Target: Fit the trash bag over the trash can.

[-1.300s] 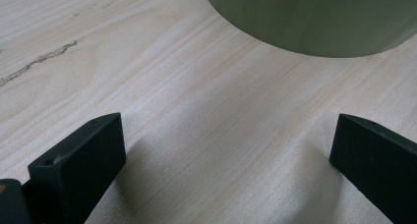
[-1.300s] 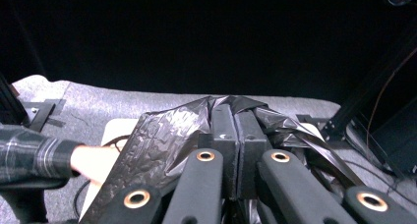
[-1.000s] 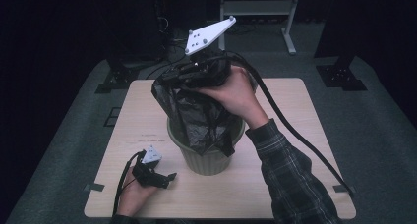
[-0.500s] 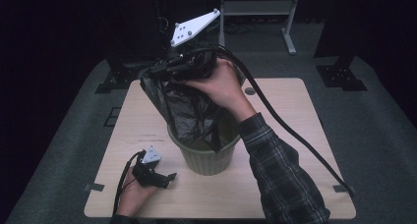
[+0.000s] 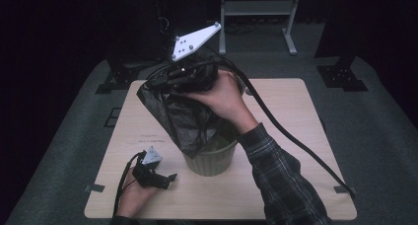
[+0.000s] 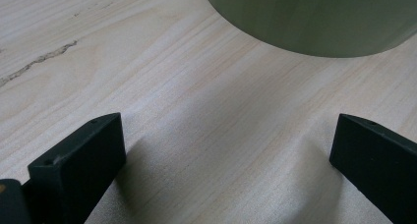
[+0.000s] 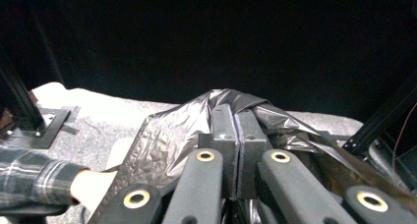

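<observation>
A black plastic bag hangs above a green round bin in the high view, its lower end draped over the bin's near-left rim. My right gripper is held up over the table's far side, pointing left, shut on the bag's top edge. In the right gripper view its jaws are pressed together with the crinkled bag pinched between them. My left gripper rests on the table left of the bin, open. The left gripper view shows its tips wide apart on bare wood, the bin just ahead.
The light wooden table has free room on its right half. A thick black cable trails from the right gripper across that side. Dark stands and a metal frame rise behind the table.
The right gripper has shifted a little to the left with the bag, which now hangs more to the bin's left. The left gripper has not moved.
</observation>
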Demonstrator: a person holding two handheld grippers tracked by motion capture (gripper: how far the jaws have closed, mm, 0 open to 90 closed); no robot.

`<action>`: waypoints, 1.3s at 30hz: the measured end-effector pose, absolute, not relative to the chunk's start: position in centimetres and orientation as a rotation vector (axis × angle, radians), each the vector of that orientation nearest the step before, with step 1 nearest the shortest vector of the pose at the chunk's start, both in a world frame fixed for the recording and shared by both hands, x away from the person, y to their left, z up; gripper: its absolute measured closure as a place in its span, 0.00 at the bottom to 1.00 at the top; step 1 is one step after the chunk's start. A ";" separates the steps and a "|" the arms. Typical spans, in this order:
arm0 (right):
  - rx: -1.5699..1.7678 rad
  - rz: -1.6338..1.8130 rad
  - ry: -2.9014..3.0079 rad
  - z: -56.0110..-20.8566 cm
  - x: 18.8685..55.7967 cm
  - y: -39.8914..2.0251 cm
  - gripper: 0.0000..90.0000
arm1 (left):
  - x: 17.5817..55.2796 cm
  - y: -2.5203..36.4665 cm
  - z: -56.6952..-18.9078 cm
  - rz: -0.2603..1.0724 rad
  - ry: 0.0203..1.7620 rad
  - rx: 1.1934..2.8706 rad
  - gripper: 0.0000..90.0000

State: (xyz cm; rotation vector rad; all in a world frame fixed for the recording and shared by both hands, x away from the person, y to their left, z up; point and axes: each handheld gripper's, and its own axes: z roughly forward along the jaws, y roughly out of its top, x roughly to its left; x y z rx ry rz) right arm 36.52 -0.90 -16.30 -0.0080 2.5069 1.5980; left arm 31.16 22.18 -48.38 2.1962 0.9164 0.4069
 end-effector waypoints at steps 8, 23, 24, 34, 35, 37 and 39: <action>0.056 1.583 2.559 -19.0 36.1 -3.1 1.00 | 31.2 22.2 -48.4 0.401 0.918 2.197 0.00; 0.251 1.445 2.647 -24.8 38.1 -7.0 0.99 | 31.2 22.2 -48.4 0.404 0.916 2.196 0.00; 0.257 1.444 2.642 -25.0 38.2 -7.2 0.99 | 31.2 22.2 -48.4 0.405 0.917 2.196 0.00; 0.309 1.334 2.651 -26.6 39.3 -7.8 0.95 | 31.2 22.2 -48.4 0.404 0.916 2.196 0.00; 0.318 1.328 2.654 -26.8 39.4 -7.9 0.91 | 31.2 22.2 -48.4 0.404 0.917 2.195 0.00; 0.338 1.336 2.648 -26.8 39.5 -8.3 0.76 | 31.2 22.2 -48.4 0.404 0.916 2.196 0.00; 0.342 1.325 2.659 -26.7 39.5 -8.5 0.68 | 31.2 22.2 -48.4 0.404 0.916 2.196 0.00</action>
